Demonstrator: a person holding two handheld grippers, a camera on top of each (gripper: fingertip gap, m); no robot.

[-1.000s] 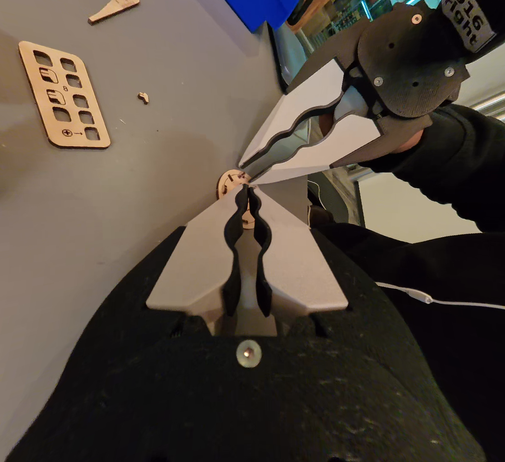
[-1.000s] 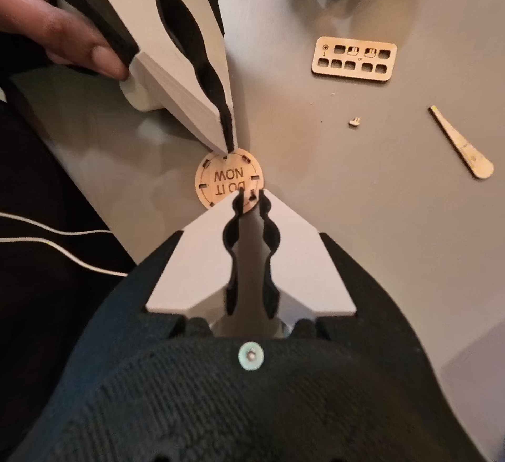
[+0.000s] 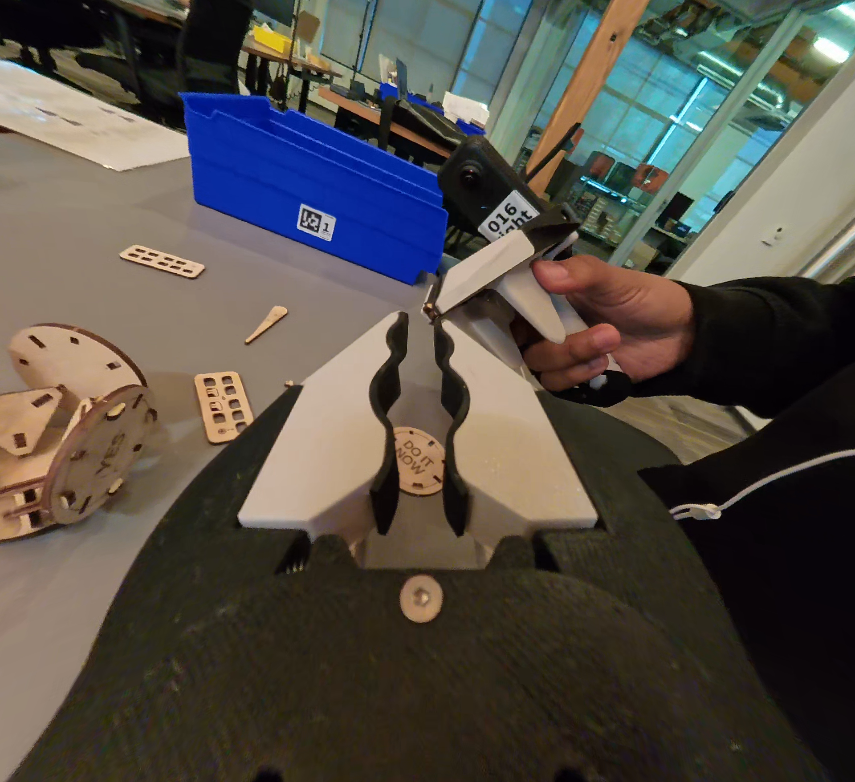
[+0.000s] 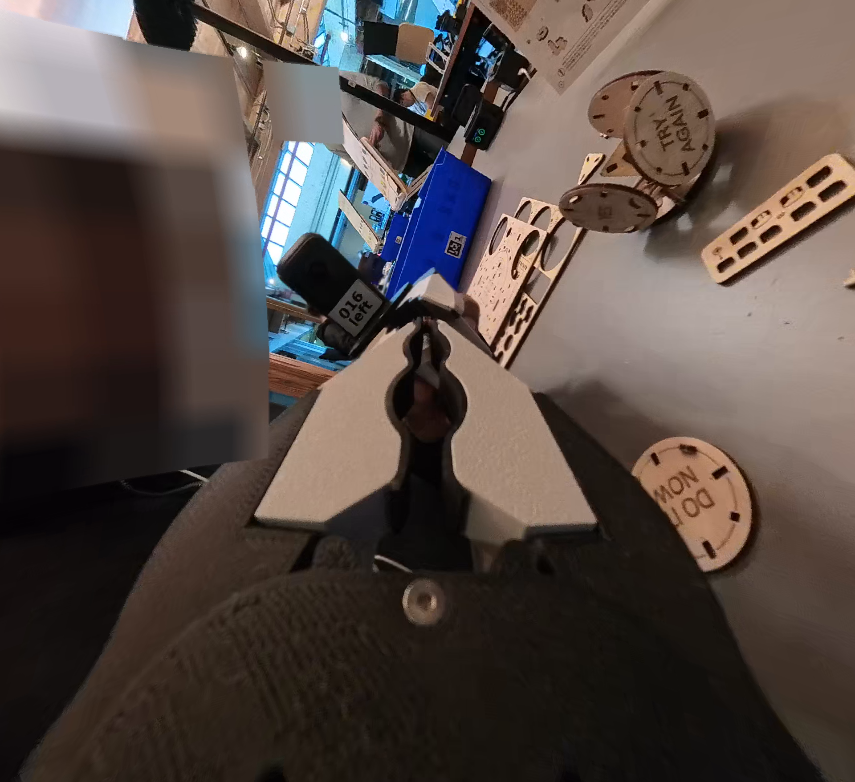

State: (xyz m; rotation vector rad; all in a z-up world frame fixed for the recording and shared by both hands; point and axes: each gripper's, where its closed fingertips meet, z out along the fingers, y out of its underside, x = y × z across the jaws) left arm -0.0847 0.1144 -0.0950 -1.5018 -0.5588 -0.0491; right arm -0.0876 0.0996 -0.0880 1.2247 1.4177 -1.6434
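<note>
- Left gripper (image 3: pixel 418 320): the fingers (image 3: pixel 324 436) stood parted with a clear, narrow gap between the black wavy pads. Nothing was between them, so the grasp was bare. It was held up off the grey table (image 3: pixel 92 214).
- Right gripper (image 3: pixel 430 312): held in a hand (image 3: pixel 615 320) and angled down from the right. Its tips were pinched together on a tiny tan wooden bit (image 3: pixel 429 308), which was only just discernible at the very tip.
- The right gripper's tip sat just beside the left gripper's right-hand fingertip. I could not tell whether they touched.
- Round wooden disc (image 3: pixel 418 459): it bore engraved writing and edge slots and lay flat on the table. It was seen through the gap low between the left fingers, below them and not gripped. In the right wrist view it lay to the right of the right gripper.
- Left of the left gripper lay a slotted wooden card (image 3: pixel 223 406). A small wooden crumb (image 3: pixel 289 383) lay near the card.
- Farther left stood an assembled wooden model (image 3: pixel 69 427) made of slotted discs.
- Farther out lay a wedge-shaped wooden sliver (image 3: pixel 267 324) and a long slotted strip (image 3: pixel 162 261), well apart from both grippers.
- A blue bin (image 3: pixel 314 186) with a small square label stood at the back of the table, behind the right gripper's tip.
- A printed paper sheet (image 3: pixel 69 117) lay at the far left.
- The right wrist view also showed a cut-out plywood sheet (image 4: pixel 523 260) next to the bin.
</note>
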